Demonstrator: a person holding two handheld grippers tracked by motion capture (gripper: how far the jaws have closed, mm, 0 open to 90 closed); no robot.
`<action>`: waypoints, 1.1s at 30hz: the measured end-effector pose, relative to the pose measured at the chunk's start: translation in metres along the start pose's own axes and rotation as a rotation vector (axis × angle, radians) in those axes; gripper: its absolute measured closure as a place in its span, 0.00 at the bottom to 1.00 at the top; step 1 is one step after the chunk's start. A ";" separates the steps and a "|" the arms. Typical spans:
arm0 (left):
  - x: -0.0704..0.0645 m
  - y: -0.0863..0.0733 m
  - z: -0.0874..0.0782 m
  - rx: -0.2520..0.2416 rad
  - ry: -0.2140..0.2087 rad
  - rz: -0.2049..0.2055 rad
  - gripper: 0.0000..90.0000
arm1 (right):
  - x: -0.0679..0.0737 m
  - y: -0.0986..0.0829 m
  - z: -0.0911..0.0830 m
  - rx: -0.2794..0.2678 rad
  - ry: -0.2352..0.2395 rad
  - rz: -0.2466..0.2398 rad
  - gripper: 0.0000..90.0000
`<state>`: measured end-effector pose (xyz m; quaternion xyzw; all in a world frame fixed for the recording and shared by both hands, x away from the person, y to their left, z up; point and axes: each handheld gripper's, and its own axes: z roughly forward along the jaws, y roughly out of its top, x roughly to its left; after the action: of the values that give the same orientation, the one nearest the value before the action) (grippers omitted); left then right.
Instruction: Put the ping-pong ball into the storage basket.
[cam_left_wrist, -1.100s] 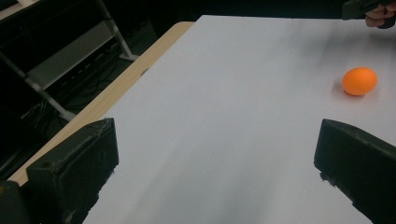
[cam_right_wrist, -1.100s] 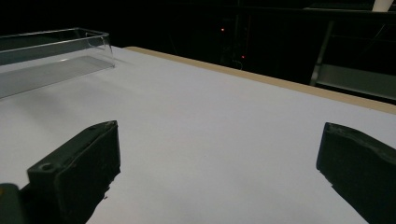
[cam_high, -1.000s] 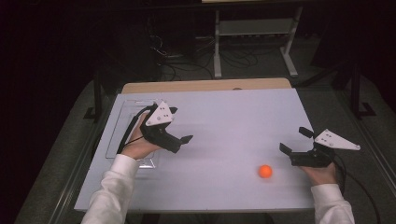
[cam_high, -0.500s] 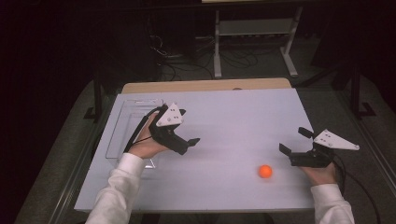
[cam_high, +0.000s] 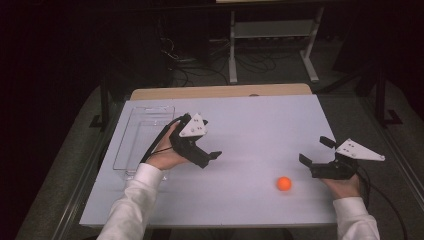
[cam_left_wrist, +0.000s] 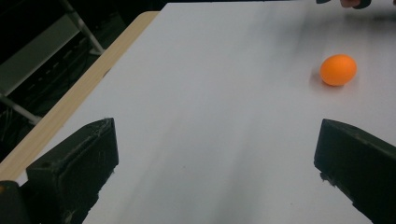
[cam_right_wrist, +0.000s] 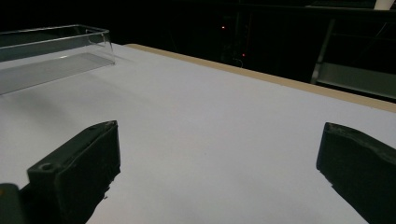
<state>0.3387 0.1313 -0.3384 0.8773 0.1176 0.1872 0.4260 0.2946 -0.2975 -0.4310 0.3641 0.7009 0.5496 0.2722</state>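
Note:
A small orange ball (cam_high: 284, 183) lies on the white table (cam_high: 250, 120), front right of centre. My left gripper (cam_high: 210, 158) hovers left of centre, pointing right toward the ball and well short of it. In the left gripper view its jaws (cam_left_wrist: 217, 133) stand wide apart with nothing between them, and the ball (cam_left_wrist: 338, 70) sits ahead to the upper right. My right gripper (cam_high: 316, 151) rests near the right edge, just right of the ball and pointing left. Its jaws (cam_right_wrist: 219, 130) are spread wide over bare table.
A clear plastic tray (cam_high: 142, 135) lies along the left side of the table, seen far off as the tray (cam_right_wrist: 56, 46) in the right gripper view. A wooden strip edges the table's far side. Dark floor, cables and a metal rack lie beyond.
My left gripper has moved right, away from the clear tray and toward the middle of the table. The right gripper and the ball have stayed put.

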 end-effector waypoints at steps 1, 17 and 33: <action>0.000 0.000 0.001 0.005 -0.003 0.006 0.00 | 0.000 0.000 0.000 -0.001 0.001 0.000 0.00; -0.010 0.006 0.020 0.046 -0.053 0.039 0.00 | 0.000 0.000 0.000 -0.002 0.004 0.001 0.00; -0.021 0.009 0.039 0.105 -0.109 0.072 0.00 | 0.001 0.000 0.001 0.005 0.008 -0.004 0.00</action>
<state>0.3364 0.0903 -0.3579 0.9110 0.0720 0.1478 0.3783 0.2948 -0.2958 -0.4311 0.3610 0.7043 0.5487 0.2695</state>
